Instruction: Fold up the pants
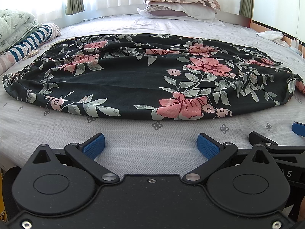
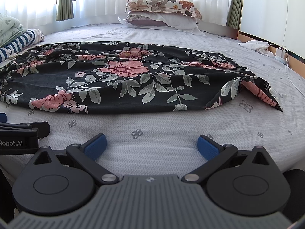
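Floral pants (image 1: 144, 76): spread flat across bed (image 1: 152, 152), apparently folded lengthwise. Left gripper (image 1: 151, 145), right gripper (image 2: 152, 145): near side, jaws wide, holding nothing.

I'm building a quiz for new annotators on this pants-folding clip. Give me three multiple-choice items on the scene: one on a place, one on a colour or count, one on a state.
1. Where do the floral pants lie?
A. spread on the bed sheet
B. on top of the pillows
C. hanging from the curtain

2. What is the base colour of the pants' fabric?
A. white
B. black
C. yellow

3. How do the left gripper and the right gripper stand?
A. both shut on the pants
B. one shut, one open
C. both open, holding nothing

Answers:
1. A, the pants lie across the sheet, well short of the stacked pillows.
2. B, pink flowers and pale green leaves sit on a black ground.
3. C, in each wrist view the blue pads stand wide apart over bare sheet, short of the pants' near edge.
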